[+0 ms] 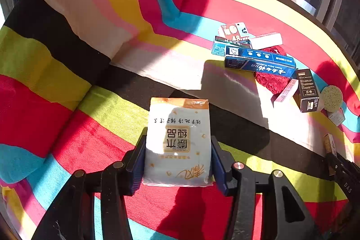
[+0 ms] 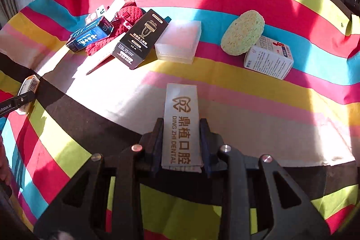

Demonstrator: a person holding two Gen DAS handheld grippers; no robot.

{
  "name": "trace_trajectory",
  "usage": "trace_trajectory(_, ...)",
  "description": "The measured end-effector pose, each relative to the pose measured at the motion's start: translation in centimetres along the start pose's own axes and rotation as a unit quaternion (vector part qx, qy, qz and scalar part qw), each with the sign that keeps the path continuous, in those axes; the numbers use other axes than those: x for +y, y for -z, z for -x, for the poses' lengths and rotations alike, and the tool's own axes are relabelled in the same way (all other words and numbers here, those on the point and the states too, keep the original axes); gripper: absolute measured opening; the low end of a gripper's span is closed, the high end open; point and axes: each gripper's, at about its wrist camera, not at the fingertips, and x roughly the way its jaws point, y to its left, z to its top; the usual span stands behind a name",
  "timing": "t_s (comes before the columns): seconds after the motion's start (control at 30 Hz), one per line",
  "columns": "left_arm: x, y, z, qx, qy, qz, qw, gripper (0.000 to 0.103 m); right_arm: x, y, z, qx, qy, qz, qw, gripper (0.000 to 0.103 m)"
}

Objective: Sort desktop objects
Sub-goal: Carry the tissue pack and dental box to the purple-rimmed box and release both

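Your left gripper clamps a tissue pack, its lower end hidden between the fingers. Your right gripper pinches a narrow dental box over the striped cloth; the far pile's labels blur in glare.

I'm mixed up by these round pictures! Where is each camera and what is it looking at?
Left wrist: on the left gripper, looking down at its tissue pack; the fingers show.
Right wrist: on the right gripper, looking down at its dental box; a bit of hand shows.
Both see the striped cloth, blue box and sponge.
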Motion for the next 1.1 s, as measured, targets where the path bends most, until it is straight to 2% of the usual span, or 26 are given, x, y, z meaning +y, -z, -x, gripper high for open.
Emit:
trace_trajectory(0.03,0.2,0.1,0.8,-0.002,0.004,0.0,1.0,0.051,0.0,0.2,0.4,-0.002,-0.002,0.002,1.0,0.034)
trace_trajectory(0.13,0.5,1.0,2.4,-0.005,0.013,-0.006,0.9999,0.051,-0.1,-1.9,-1.9,-0.006,-0.008,0.008,1.0,0.034)
trace_trajectory(0.37,2.6,4.5,5.5,-0.007,0.01,-0.012,0.9999,0.051,2.9,0.6,0.1,-0.008,-0.034,0.007,0.999,0.034)
trace_trajectory(0.57,4.5,7.5,8.5,-0.019,-0.004,-0.026,0.9995,0.051,8.3,2.6,1.3,-0.009,-0.069,0.034,0.997,0.034)
trace_trajectory(0.7,6.4,9.5,11.0,-0.033,-0.006,-0.028,0.9991,0.051,13.3,4.2,2.8,-0.01,-0.099,0.091,0.991,0.034)
trace_trajectory(0.77,8.0,10.5,12.6,-0.042,-0.002,-0.019,0.9989,0.051,16.3,5.1,3.8,-0.015,-0.12,0.13,0.984,0.034)
trace_trajectory(0.9,12.8,12.8,16.1,-0.064,-0.022,0.014,0.9976,0.051,22.7,6.8,6.1,-0.025,-0.172,0.21,0.962,0.034)
trace_trajectory(1.03,18.5,15.0,18.2,-0.06,-0.061,0.054,0.9949,0.052,28.6,9.0,7.9,-0.023,-0.229,0.291,0.929,0.034)
trace_trajectory(1.1,21.5,16.3,19.0,-0.057,-0.084,0.072,0.9922,0.052,31.3,10.2,8.3,-0.011,-0.263,0.328,0.907,0.034)
